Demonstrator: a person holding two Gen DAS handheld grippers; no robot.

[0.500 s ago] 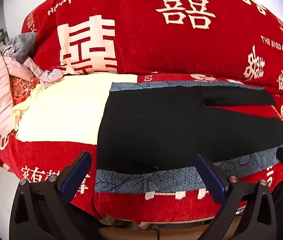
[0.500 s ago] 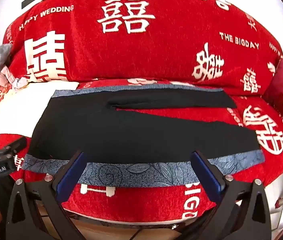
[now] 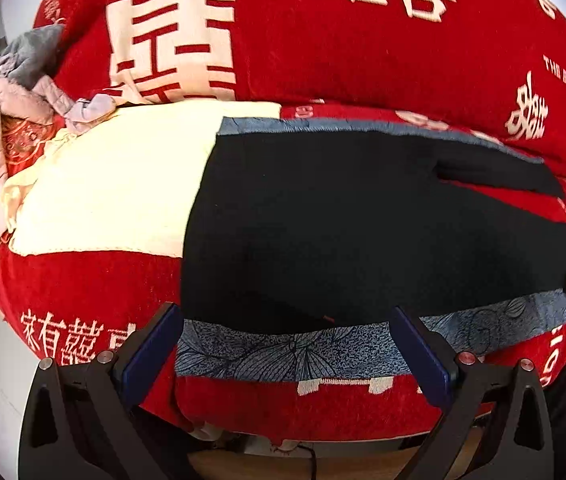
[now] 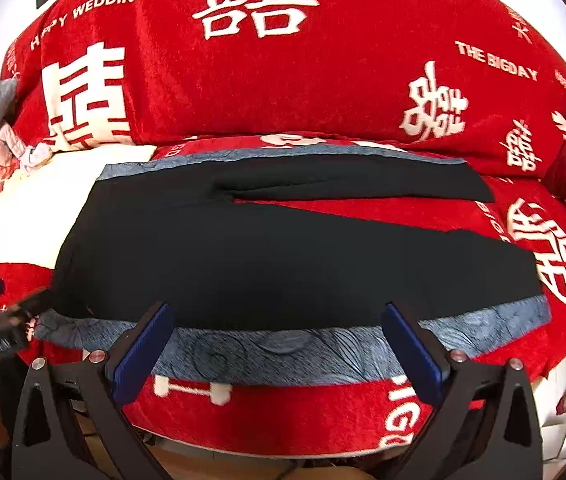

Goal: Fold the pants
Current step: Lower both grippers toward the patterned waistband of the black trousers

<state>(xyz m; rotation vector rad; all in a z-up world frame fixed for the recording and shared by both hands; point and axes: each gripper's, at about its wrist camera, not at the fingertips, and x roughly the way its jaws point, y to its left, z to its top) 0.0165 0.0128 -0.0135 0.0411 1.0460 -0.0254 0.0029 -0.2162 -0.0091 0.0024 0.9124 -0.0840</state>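
Just ahead of the left gripper (image 3: pixel 287 354) and right gripper (image 4: pixel 279 346), both spread wide and holding nothing, black pants (image 4: pixel 267 256) lie flat, seemingly on a patterned blue cloth (image 4: pixel 283 354).

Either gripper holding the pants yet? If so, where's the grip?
Nothing held. The left gripper and right gripper both hang open above the near blue-patterned side band of the black pants, pads not touching the fabric.

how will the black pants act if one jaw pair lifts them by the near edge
The black pants lie flat and follow the sofa's curve, so they are probably floppy and would drape, not hold shape. Thin-looking cloth suggests light weight. The far leg lies apart and would likely trail or bunch.
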